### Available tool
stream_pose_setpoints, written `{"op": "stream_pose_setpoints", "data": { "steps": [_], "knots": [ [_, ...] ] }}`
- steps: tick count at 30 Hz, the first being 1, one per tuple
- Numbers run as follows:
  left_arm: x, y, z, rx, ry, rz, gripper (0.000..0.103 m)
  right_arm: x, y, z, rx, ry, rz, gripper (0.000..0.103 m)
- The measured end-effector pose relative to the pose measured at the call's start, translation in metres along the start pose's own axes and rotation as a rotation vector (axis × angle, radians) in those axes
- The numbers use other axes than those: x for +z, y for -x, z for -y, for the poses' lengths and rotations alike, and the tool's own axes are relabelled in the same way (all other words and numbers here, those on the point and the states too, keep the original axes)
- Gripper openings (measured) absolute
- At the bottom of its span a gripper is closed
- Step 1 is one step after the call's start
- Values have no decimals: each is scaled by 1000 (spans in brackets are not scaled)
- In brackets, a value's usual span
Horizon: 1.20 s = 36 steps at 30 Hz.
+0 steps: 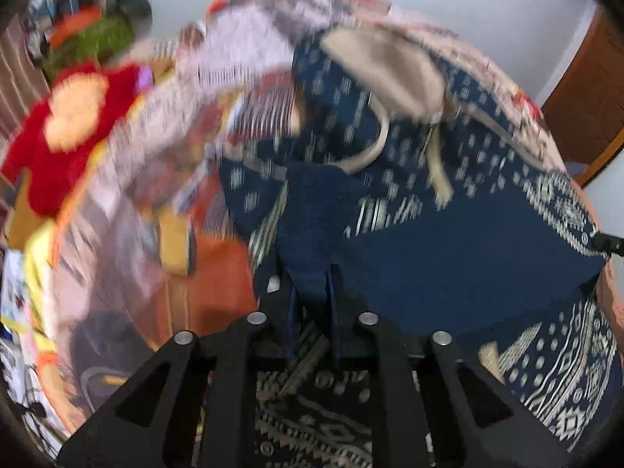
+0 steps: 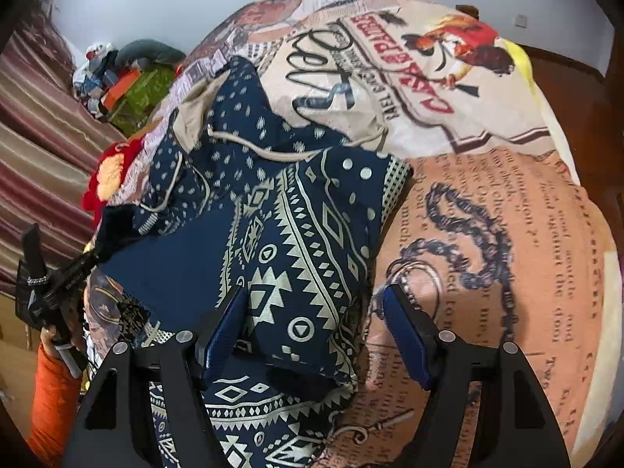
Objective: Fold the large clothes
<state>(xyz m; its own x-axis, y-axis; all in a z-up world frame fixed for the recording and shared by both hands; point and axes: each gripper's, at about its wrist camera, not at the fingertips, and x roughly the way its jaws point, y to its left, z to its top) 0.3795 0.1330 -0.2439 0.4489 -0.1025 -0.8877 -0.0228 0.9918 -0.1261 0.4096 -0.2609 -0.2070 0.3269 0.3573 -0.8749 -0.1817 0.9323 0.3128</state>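
Note:
A large navy garment with cream geometric print (image 2: 296, 234) and a beige-lined hood with drawstrings lies on a printed bedspread (image 2: 507, 234). In the left wrist view the garment (image 1: 448, 241) fills the middle and right, blurred. My left gripper (image 1: 312, 277) is shut on a plain navy fold of the garment and holds it up. My right gripper (image 2: 316, 312) is open, its blue pads astride a patterned edge of the garment, resting low over it. The left gripper also shows in the right wrist view (image 2: 89, 257), at the garment's left corner.
A red and yellow plush (image 1: 66, 124) and a heap of mixed clothes (image 1: 89, 27) lie at the far left of the bed. A striped curtain (image 2: 35, 148) hangs on the left. A wooden door (image 1: 589, 105) stands at the right.

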Motion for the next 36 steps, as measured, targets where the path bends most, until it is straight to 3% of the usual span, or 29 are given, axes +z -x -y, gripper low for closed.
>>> {"op": "stream_pose_setpoints", "data": {
  "steps": [2,7,12,17,21,24,28,30,32,36],
  "knots": [
    [-11,-4,-8,8,0,-28,29,-2,-6,-6,-43,39,-10,70],
    [-26,10,-25,80,3,-6,34,-9,-12,-15,-128,150,-30,70],
    [-25,29,-34,116,-1,27,34,-5,8,-21,-119,181,10,70],
    [-20,23,-26,149,-4,31,46,7,24,-29,-118,179,88,70],
    [-24,-1,-26,144,18,-45,46,3,-5,-25,-184,194,19,70],
    [-21,-5,-25,150,-1,-62,46,-4,-21,-17,-179,187,-38,70],
    [-1,14,-21,155,-38,-14,46,5,-10,-17,-154,172,-29,70],
    [15,25,-19,141,-47,21,51,18,5,-24,-149,186,22,70],
    [38,33,-15,136,-49,67,64,35,17,-32,-131,203,62,70],
    [83,34,-5,105,-51,117,66,74,25,-57,-108,231,125,71]
  ]
}}
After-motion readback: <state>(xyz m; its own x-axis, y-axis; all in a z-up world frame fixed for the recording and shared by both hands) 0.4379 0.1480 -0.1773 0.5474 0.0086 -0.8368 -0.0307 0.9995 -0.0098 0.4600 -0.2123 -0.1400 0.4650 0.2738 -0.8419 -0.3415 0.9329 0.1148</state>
